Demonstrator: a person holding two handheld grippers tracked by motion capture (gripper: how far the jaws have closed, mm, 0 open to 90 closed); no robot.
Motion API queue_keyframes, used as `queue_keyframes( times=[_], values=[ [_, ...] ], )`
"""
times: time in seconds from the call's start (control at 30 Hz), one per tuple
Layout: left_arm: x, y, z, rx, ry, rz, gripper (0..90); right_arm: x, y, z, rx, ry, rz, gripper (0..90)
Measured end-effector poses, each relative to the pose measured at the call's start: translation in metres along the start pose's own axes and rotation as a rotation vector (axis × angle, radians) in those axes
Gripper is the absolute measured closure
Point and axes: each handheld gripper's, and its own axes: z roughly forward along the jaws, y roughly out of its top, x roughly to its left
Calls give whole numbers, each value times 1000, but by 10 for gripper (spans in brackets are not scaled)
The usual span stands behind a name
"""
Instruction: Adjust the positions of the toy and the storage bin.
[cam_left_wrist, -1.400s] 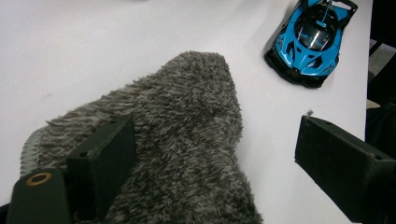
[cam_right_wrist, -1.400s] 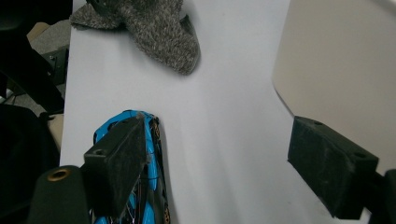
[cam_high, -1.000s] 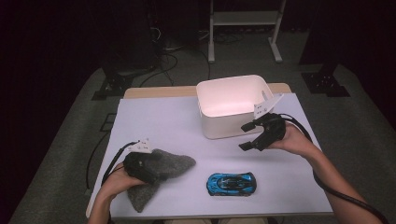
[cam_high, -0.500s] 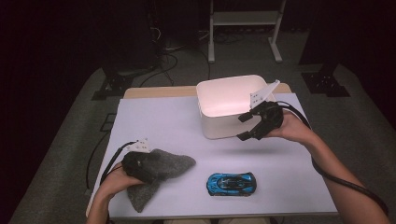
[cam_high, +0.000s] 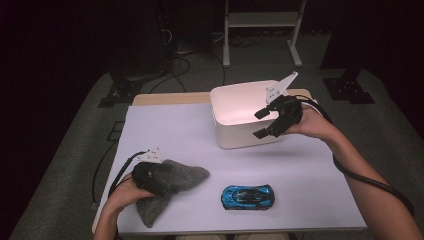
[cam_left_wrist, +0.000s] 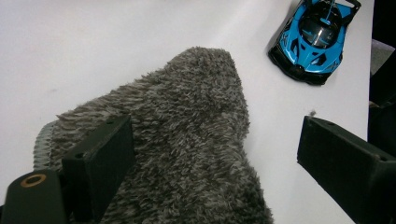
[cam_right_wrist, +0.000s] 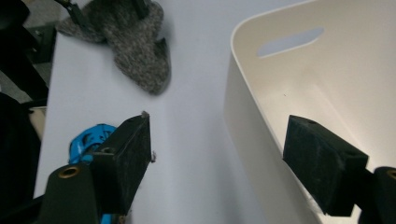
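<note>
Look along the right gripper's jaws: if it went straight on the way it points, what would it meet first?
Probably the near wall of the white bin. The right gripper is open, its jaws straddling that wall's rim, one inside and one outside. Depth is hard to judge.
</note>
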Motion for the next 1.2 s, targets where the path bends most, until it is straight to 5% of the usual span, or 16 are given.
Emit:
queue_keyframes(
  times=[0.27, 0.43, 0.7, 0.87, 1.2],
  values=[
    [1, -2, -3, -5, 7, -9, 105, -23, -2, 12, 39, -14, 10, 248],
    [2, -4, -4, -5, 13, -21, 105, -38, -5, 28, 70, 3, 29, 381],
    [2, -7, -8, -5, 18, -29, 105, -42, -2, 46, 117, 26, -7, 579],
    [0, -8, -9, -2, 18, -28, 104, -39, 1, 55, 144, 39, -32, 777],
    [-3, -7, -8, 1, 12, -24, 104, -36, 2, 55, 133, 70, -32, 827]
  ],
)
